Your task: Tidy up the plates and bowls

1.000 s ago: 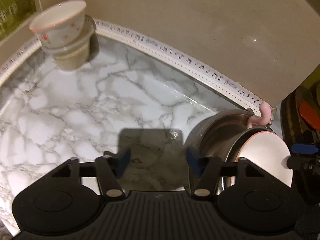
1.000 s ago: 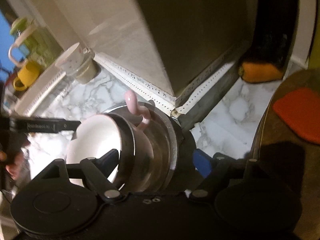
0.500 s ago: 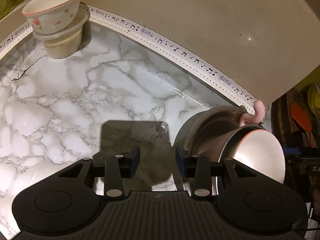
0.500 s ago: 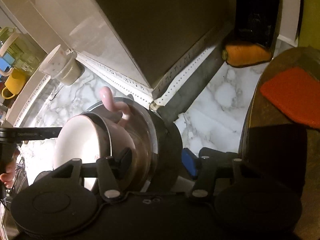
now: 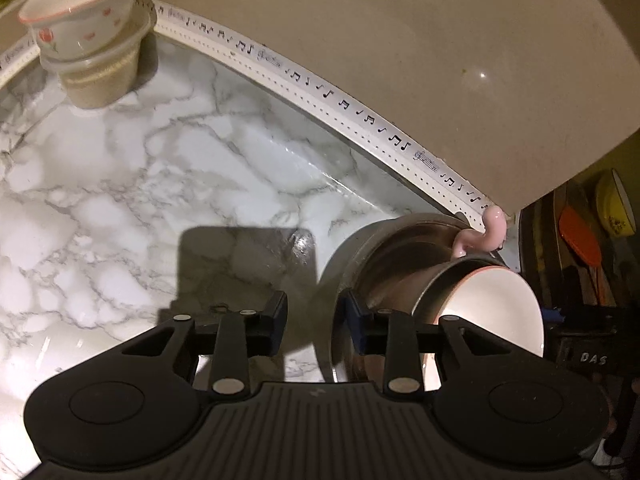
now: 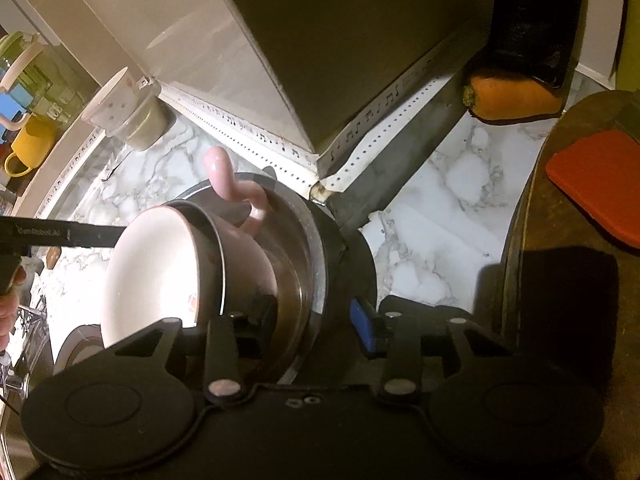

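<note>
A large steel bowl (image 5: pixel 384 240) (image 6: pixel 304 248) stands on the marble counter by the wall corner. Tilted inside it lies a pink cup (image 6: pixel 248 264) with a white inside (image 5: pixel 492 308) and a curly handle (image 5: pixel 488 232), a thin steel rim around its mouth. My left gripper (image 5: pixel 316 320) straddles the bowl's left wall and its jaws are closing, a gap still showing at the outer pad. My right gripper (image 6: pixel 312 316) straddles the opposite wall, one finger inside, the blue pad (image 6: pixel 364 324) outside; its jaws are closing too. A white flowered bowl (image 5: pixel 84 20) sits on a plastic tub (image 5: pixel 104 80) far left.
Beige walls with music-note trim (image 5: pixel 360 116) meet at a corner just behind the steel bowl. A dark round board with a red mat (image 6: pixel 600 184) lies right, an orange object (image 6: pixel 516 96) behind it. A yellow mug (image 6: pixel 28 148) stands on the far-left ledge.
Both grippers' jaws have narrowed markedly around the steel bowl's walls. The right gripper's left finger has come in past the bowl's rim. The bowl and cup stay where they were.
</note>
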Motion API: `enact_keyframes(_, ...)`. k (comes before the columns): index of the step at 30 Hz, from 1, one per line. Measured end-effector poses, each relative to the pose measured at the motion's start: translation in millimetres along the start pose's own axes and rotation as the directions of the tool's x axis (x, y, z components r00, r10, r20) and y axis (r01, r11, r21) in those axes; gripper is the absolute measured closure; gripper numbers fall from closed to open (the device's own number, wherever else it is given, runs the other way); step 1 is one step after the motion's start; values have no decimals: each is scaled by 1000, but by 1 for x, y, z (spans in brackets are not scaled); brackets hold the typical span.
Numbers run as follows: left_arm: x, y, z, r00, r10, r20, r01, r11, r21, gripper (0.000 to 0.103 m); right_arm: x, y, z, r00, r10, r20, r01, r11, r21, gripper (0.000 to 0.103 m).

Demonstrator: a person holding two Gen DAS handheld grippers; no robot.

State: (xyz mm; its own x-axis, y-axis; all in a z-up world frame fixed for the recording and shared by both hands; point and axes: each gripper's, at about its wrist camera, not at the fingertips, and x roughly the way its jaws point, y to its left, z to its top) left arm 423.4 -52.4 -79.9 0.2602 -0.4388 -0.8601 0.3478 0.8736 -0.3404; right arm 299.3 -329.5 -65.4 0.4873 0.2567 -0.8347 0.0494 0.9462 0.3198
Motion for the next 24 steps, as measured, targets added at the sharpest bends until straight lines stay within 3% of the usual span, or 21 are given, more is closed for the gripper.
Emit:
enact_keyframes(3,5,-2,0,1000,-4,-22,4,1000,-5,74,5,-2,-1,1000,4,-12,-4,1000,11,70)
enact_keyframes(5,11,-3,-2,998,-19,-52,18,1000,-12,82,8,-3,-2,1000,13,-24,-13,1000,22,72)
enact_keyframes(11,22,-3,-7,996,-44,-80,41,998,-39,89,10,-3,-6,999,32,-40,-31,999,28,90)
enact_keyframes(17,19,-9,-7,998,-25,-62,23,999,-34,93,10,0,-4,999,22,-40,-21,999,24,90)
enact_keyframes(24,11,-22,-10,999,24,-43,-24,1000,-1,94,11,12,-5,997,-67,-32,68,998,9,90)
